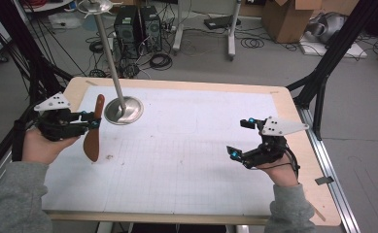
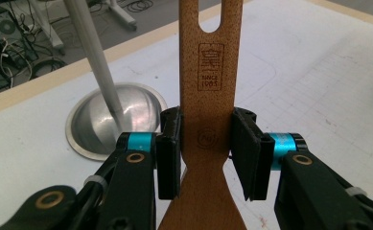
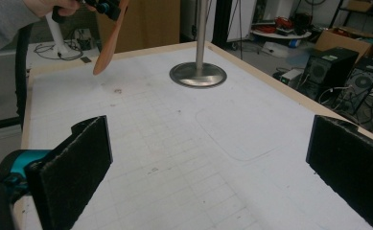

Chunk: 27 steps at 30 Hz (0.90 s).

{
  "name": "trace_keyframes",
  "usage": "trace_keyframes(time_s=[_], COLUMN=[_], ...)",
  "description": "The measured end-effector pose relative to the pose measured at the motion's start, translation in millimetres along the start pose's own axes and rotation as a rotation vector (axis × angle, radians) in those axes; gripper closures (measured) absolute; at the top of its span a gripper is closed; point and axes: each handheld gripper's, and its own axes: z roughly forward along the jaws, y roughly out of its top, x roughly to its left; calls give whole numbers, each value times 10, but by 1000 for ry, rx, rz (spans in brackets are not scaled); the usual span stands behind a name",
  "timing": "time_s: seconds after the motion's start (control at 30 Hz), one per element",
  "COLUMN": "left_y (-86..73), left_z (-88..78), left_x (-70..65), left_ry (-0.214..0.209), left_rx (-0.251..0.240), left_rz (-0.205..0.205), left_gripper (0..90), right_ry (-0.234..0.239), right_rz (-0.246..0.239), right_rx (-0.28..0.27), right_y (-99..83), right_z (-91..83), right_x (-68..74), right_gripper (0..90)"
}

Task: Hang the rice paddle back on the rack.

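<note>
A wooden spatula [image 1: 94,128] hangs above the table's left side, blade down, handle up. My left gripper [image 1: 94,119] is shut on its neck; in the left gripper view both pads press the spatula [image 2: 206,120] just below the stamped mark, with the gripper [image 2: 206,153] around it. The handle's slotted end points toward a metal stand [image 1: 123,109] with a round base and a tall slanted pole. In the right gripper view the spatula [image 3: 108,43] shows at the top left. My right gripper [image 1: 242,139] rests at the table's right side, open, with nothing between its pads [image 3: 74,167].
The white gridded mat [image 1: 186,155] covers the wooden table. The stand's base [image 2: 110,120] sits close behind the spatula. Black frame posts [image 1: 322,73] stand at both table sides. Computer towers, cables and cardboard boxes lie on the floor beyond the far edge.
</note>
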Motion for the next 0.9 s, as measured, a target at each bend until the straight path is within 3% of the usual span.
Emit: trace_keyframes(time_s=[0.4,0.63,0.9], left_y=[129,194,229], left_z=[-167,-254,-307], left_x=[246,371,497], left_ry=[6,-1,-5], left_rx=[-36,-39,-34], left_rz=[-16,-6,2], left_gripper=[650,650,650], right_ry=[-6,2,1], right_rz=[11,8,9], right_rx=[4,25,-2], right_y=[-19,-37,-23], right_z=[2,70,21], right_x=[-20,-2,8], right_gripper=[3,3,4])
